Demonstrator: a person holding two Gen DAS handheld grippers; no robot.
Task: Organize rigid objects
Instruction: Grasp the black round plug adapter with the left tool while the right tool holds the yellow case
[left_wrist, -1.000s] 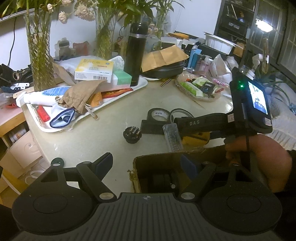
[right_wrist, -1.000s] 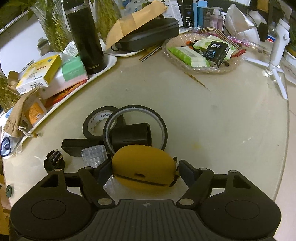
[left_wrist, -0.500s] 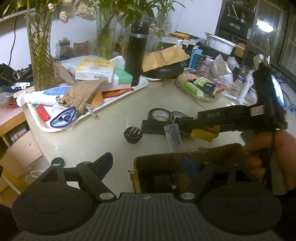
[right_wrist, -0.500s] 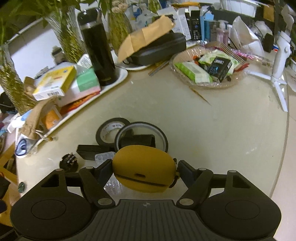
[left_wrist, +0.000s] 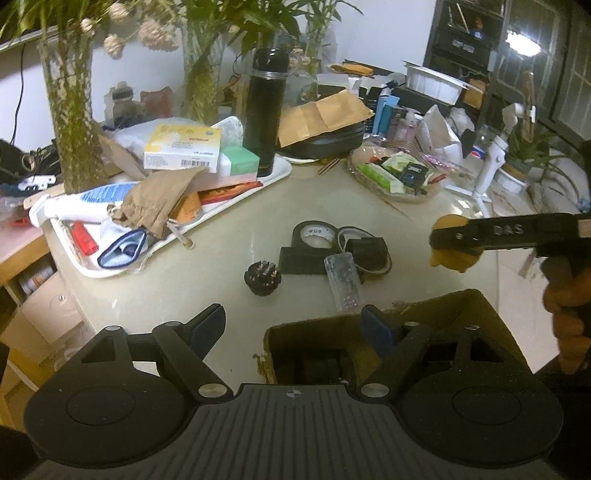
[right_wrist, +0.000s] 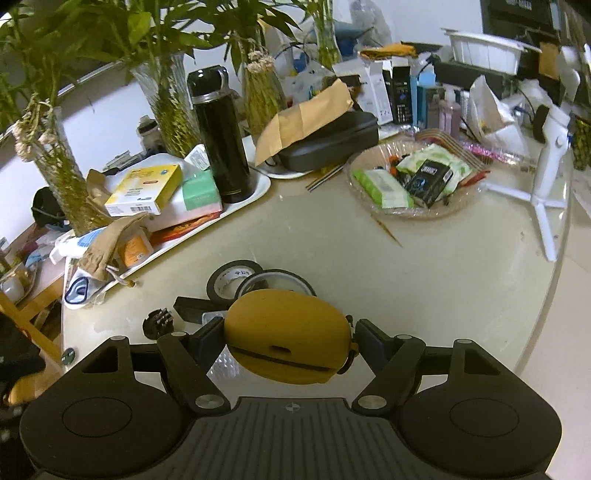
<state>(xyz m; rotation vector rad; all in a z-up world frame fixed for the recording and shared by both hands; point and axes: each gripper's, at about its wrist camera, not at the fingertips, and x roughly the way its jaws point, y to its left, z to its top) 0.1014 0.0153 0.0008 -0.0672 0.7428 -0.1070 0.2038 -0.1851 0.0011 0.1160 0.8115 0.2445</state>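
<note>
Mustard-yellow, smooth and rounded, the case (right_wrist: 288, 341) sits clamped between the right gripper (right_wrist: 290, 341) fingers, held in the air above the glossy beige table (right_wrist: 424, 280). Seen from the left wrist, it (left_wrist: 452, 243) hangs beyond the far rim of a brown cardboard box (left_wrist: 476, 306). The left gripper (left_wrist: 295, 326) is spread wide and holds nothing, one blue-padded finger (left_wrist: 376, 328) over the box. On the table lie a black tape roll (left_wrist: 314, 234), a ribbed clear plastic block (left_wrist: 343, 277) and a round black plug (left_wrist: 263, 277).
</note>
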